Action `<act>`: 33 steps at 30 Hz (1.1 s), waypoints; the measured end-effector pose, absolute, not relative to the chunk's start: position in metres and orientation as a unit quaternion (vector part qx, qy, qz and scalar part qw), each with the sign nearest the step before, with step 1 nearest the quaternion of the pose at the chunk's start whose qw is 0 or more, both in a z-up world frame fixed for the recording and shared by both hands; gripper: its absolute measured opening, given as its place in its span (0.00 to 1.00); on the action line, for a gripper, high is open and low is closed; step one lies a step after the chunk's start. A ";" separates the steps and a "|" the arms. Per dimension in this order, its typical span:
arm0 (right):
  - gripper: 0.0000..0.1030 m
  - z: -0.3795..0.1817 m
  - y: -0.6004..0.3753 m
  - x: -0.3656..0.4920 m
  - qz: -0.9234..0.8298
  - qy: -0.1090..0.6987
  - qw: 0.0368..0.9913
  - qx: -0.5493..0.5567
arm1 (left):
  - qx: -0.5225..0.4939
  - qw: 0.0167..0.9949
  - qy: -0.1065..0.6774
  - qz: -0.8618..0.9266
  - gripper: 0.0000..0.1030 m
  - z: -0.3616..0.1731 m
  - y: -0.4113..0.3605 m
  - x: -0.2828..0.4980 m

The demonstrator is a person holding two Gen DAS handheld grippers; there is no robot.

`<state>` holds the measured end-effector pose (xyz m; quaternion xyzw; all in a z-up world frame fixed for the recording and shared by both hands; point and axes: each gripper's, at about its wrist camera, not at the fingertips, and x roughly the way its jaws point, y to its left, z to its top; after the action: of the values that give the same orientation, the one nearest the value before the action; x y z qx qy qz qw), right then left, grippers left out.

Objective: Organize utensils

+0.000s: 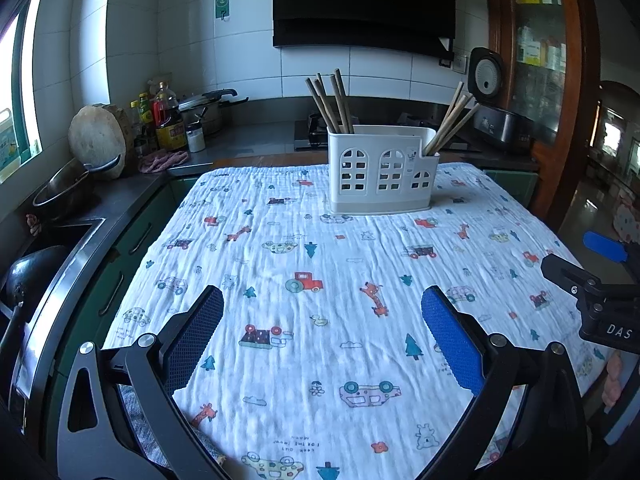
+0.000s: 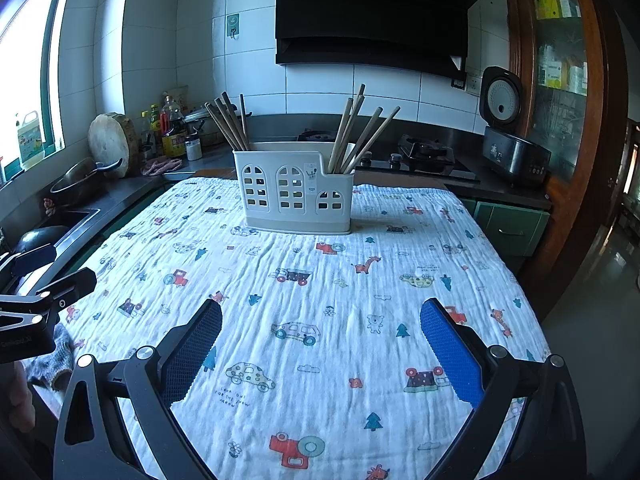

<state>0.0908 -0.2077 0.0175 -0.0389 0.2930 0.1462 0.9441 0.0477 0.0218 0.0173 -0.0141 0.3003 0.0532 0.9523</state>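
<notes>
On the white cartoon-print cloth-covered table (image 2: pixel 320 300), far end, the white plastic windowed utensil caddy (image 2: pixel 294 192) is holding two bundles of wooden chopsticks (image 2: pixel 354 136), all leaning loosely. Left gripper (image 1: pixel 322 340) and right gripper (image 2: pixel 320 352) are hovering near the front edge, jaws apart, empty. Risk: a clumsy pinch tipping the light caddy or dragging the cloth

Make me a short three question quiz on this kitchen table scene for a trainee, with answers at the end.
1. True or false: both bunches of chopsticks stand in the white holder.
2. Which is open, the left gripper, the right gripper, or both?
3. Multiple choice: the holder rests on A) the stove, B) the printed cloth, C) the sink.

Key:
1. True, one bunch at each end.
2. Both; each pair of jaws stands wide apart, holding nothing.
3. B.
</notes>
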 end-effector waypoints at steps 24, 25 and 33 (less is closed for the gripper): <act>0.93 0.015 -0.209 0.092 0.149 0.296 0.943 -0.035 | -0.046 0.952 0.300 0.046 0.95 0.017 0.030 0.050; 0.93 0.015 -0.208 0.093 0.150 0.296 0.943 -0.036 | -0.047 0.951 0.301 0.046 0.95 0.016 0.030 0.050; 0.93 0.015 -0.204 0.093 0.152 0.296 0.942 -0.037 | -0.053 0.950 0.305 0.044 0.95 0.015 0.031 0.052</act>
<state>0.0926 -0.2040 0.0146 -0.0367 0.2964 0.1524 0.9421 0.0519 0.0306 0.0145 -0.0527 0.3054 0.0444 0.9497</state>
